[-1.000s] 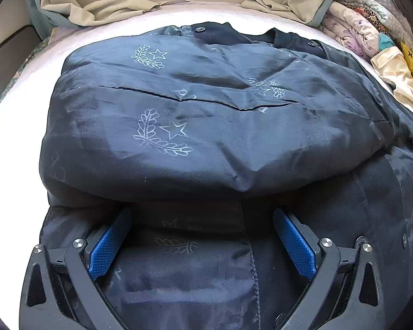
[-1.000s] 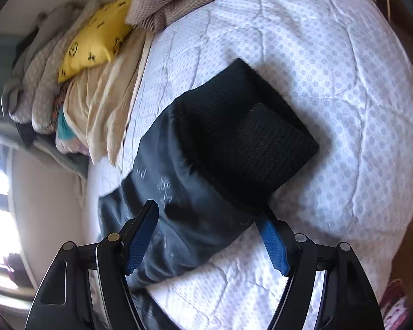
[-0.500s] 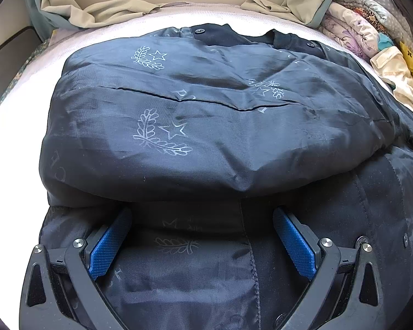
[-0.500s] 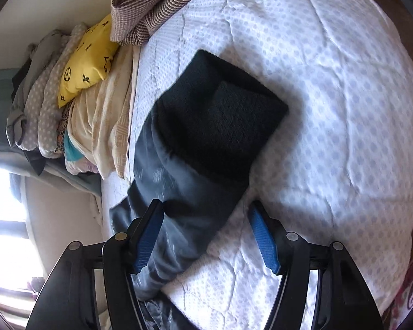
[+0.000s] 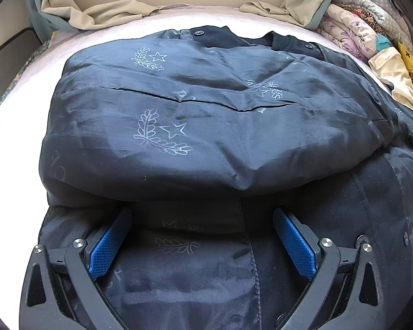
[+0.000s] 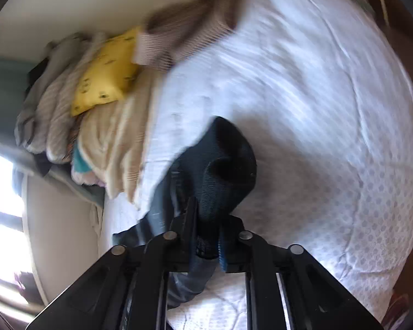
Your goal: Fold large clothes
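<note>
A bed (image 6: 303,104) with a white dotted quilt carries the work, a pale wall behind it. The right claw (image 6: 208,236) is closing, its jaws pinched on the sleeve (image 6: 223,165) of the dark jacket (image 5: 195,126), just behind the black knit cuff, which sticks out ahead of the fingertips above the quilt. The left claw (image 5: 201,236) stands wide, its blue pads (image 5: 110,242) resting on the jacket's lining with nothing pinched between them. Beyond it the jacket lies partly folded on the bed, its lining printed with stars and leaf sprigs. A pile of folded clothes (image 6: 96,104), with a yellow piece on top, lines the wall side.
</note>
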### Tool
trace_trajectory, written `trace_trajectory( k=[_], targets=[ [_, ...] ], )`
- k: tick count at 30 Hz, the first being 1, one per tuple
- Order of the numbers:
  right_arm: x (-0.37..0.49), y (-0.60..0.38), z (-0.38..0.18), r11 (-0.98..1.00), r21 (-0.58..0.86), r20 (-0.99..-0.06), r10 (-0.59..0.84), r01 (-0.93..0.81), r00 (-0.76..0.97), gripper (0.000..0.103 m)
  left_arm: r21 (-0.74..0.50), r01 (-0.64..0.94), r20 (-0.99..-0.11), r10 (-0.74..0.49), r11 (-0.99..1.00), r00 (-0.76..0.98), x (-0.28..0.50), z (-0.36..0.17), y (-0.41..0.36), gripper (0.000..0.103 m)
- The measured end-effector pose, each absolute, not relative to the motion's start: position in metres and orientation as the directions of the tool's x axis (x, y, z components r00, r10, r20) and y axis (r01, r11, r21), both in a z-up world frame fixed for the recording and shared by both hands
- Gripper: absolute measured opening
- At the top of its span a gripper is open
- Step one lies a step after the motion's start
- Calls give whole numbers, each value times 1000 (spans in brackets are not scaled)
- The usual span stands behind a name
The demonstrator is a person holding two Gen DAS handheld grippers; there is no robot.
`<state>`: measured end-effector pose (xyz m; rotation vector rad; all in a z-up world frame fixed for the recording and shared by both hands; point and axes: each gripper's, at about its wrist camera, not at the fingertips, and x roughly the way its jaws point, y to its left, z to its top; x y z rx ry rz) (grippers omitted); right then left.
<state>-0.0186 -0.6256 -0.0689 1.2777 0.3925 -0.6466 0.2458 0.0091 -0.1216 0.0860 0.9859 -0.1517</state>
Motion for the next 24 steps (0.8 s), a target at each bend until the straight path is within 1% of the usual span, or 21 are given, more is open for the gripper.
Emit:
trace_trajectory(
  k=[5, 10, 12, 15, 24],
  targets=[
    [11, -584, -13, 401, 657, -579, -273, 638, 768, 6, 4, 165, -834, -88, 986, 545, 245, -121, 9, 103],
    [61, -509, 40, 667, 517, -532, -240, 536, 812, 6, 8, 163, -832, -84, 987, 548, 245, -121, 8, 103],
    [83, -473, 56, 756, 454, -517, -208, 472, 830, 5, 8, 163, -831, -84, 987, 549, 246, -121, 9, 103],
    [116, -407, 75, 869, 369, -496, -117, 331, 861, 5, 4, 162, -829, -88, 987, 552, 245, -121, 9, 103],
    [200, -258, 74, 966, 258, -526, 140, 0, 839, 5, 3, 160, -825, -88, 987, 558, 245, -121, 8, 103]
  ],
)
